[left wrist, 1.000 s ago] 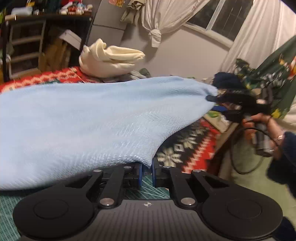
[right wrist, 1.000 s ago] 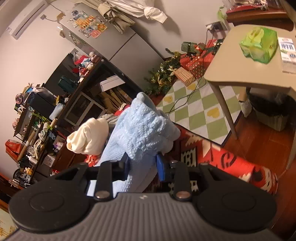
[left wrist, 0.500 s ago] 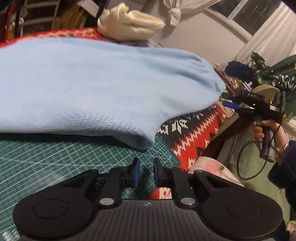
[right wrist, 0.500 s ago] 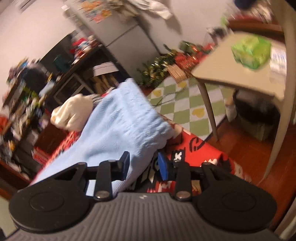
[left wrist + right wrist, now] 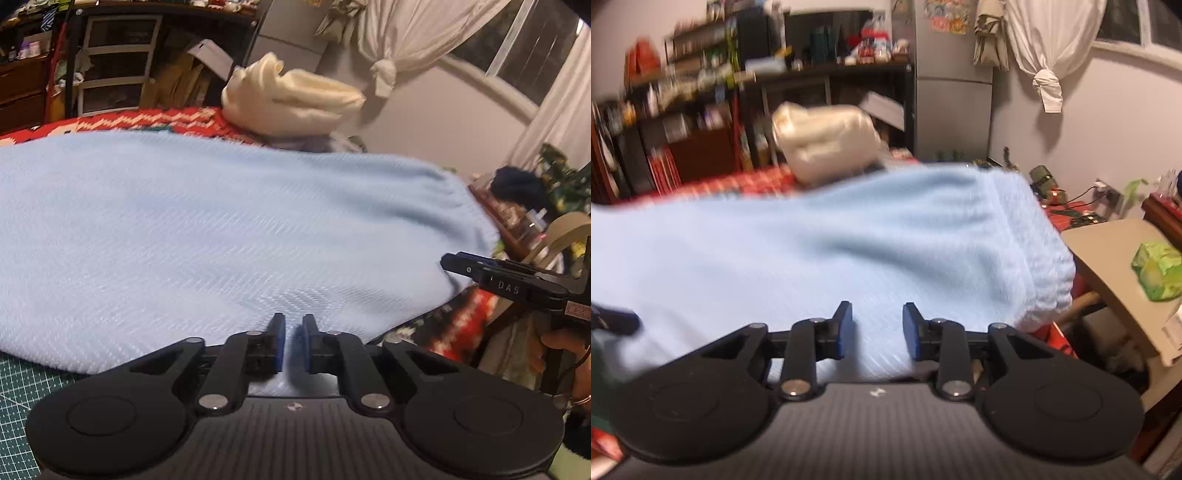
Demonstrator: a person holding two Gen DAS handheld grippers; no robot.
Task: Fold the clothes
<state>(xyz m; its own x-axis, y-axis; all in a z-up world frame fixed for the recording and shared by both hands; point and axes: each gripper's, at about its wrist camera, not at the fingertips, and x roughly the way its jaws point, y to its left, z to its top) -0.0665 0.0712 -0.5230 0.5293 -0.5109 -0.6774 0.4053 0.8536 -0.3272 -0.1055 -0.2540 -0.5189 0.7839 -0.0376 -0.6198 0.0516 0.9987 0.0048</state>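
Nearest in the left wrist view: left gripper (image 5: pixel 293 341), blue pads parted by a narrow gap, nothing pinched between them, tips poised over the near edge of the light blue garment (image 5: pixel 221 229). Seen only from this side: a strip of green cutting mat (image 5: pixel 14 384) at lower left under the garment's edge, and at the right margin the right gripper (image 5: pixel 452 263) coming in level from the side, tips at the garment's right edge, with part of the right hand (image 5: pixel 561 350) wrapped around its handle below. Cannot tell from here whether those tips touch the cloth.

Nearest in the right wrist view: right gripper (image 5: pixel 877 328) spread wide, holding nothing, angled low over the same light blue garment (image 5: pixel 812 251), which lies spread flat across the red patterned blanket (image 5: pixel 738 182). Shown only here: the ribbed hem (image 5: pixel 1034 258) at the garment's right end, hanging slightly past the edge; a beige table (image 5: pixel 1108 258) to the right with a green package (image 5: pixel 1158 271) on it; a dark tip of the left gripper (image 5: pixel 615 321) at far left, much blurred.

Farther back in both: a bundled cream cloth (image 5: pixel 288 99) resting on the blanket beyond the garment. Behind that, cluttered dark shelves (image 5: pixel 720 92), a grey refrigerator (image 5: pixel 953 110), and a knotted white curtain (image 5: pixel 384 70) by the window.
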